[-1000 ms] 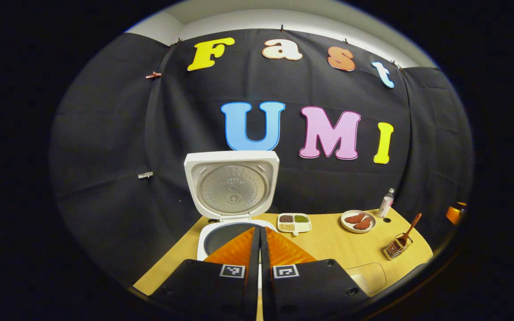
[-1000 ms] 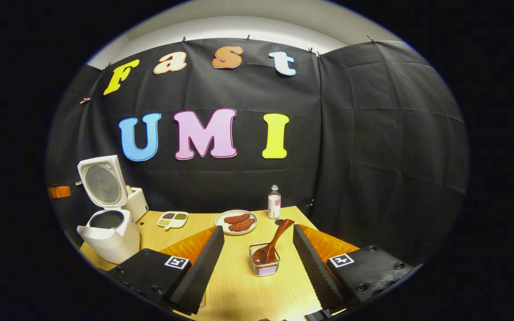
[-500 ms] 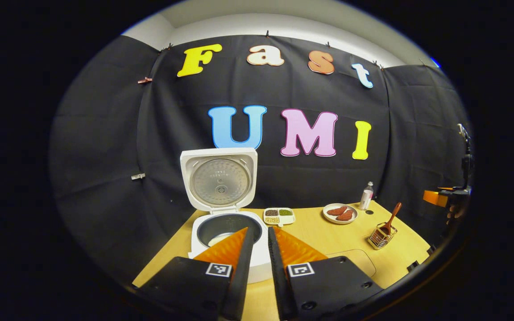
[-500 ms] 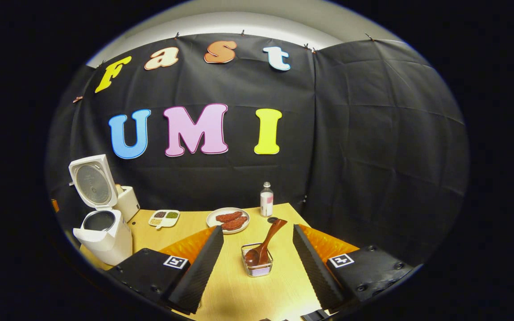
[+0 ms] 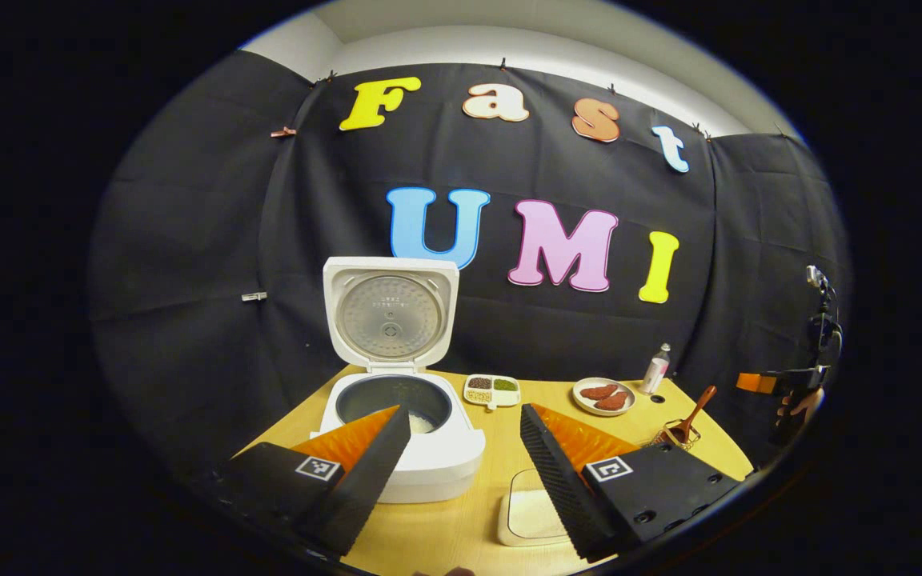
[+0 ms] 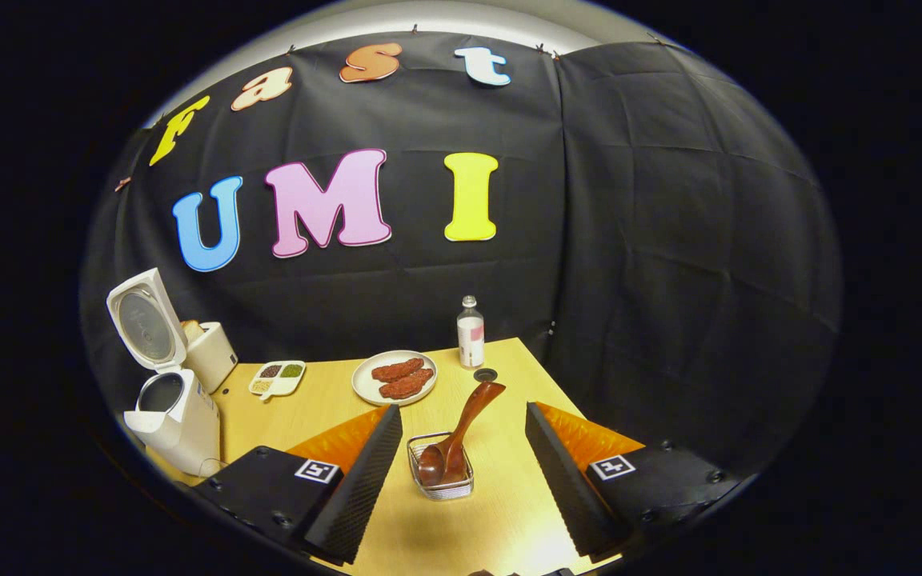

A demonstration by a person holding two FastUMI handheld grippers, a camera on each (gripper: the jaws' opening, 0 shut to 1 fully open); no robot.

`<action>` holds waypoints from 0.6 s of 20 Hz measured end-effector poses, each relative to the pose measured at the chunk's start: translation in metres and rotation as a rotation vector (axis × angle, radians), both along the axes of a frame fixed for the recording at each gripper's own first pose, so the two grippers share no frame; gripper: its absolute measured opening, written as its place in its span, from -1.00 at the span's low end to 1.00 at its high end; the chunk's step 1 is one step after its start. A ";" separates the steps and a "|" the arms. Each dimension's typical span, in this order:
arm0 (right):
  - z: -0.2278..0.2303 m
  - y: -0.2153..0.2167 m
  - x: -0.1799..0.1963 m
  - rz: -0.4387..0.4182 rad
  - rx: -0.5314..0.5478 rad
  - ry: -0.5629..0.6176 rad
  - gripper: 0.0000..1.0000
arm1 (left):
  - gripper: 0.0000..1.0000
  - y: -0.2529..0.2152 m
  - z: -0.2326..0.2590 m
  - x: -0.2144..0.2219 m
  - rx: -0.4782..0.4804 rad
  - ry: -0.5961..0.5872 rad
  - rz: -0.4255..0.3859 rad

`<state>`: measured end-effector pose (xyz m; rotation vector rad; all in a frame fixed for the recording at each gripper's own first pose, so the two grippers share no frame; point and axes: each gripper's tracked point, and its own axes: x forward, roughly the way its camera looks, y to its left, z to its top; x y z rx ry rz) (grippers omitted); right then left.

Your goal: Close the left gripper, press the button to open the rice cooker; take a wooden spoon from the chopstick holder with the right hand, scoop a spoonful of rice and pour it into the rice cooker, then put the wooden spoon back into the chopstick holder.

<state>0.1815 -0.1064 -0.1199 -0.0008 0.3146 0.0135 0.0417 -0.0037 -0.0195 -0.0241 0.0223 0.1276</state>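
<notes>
Both pairs of fingers stand spread and empty: the right gripper [image 6: 461, 448] hangs over the desk's [image 6: 501, 512] front with the wooden spoon [image 6: 461, 428] leaning in the chopstick holder [image 6: 442, 480] between them, the left gripper [image 5: 461, 448] before the open rice cooker [image 5: 401, 432] near the desk's left edge.

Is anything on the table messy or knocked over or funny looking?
Nothing stands out. The rice cooker sits with its lid up, the wooden spoon leans in the chopstick holder, and the plate, small bottle and divided dish sit neatly. No spills show on the table.
</notes>
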 end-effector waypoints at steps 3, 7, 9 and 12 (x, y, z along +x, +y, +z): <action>-0.024 -0.009 0.027 0.017 0.048 0.081 0.94 | 0.91 -0.007 -0.009 0.000 -0.011 0.033 0.043; -0.067 -0.014 0.059 0.030 0.103 0.207 0.97 | 0.92 -0.019 -0.016 0.003 -0.034 0.066 0.092; -0.090 -0.010 0.068 0.046 0.119 0.270 0.97 | 0.92 -0.026 -0.018 0.004 -0.026 0.074 0.112; -0.114 -0.002 0.084 0.060 0.154 0.331 0.97 | 0.91 -0.038 -0.023 0.002 -0.012 0.091 0.140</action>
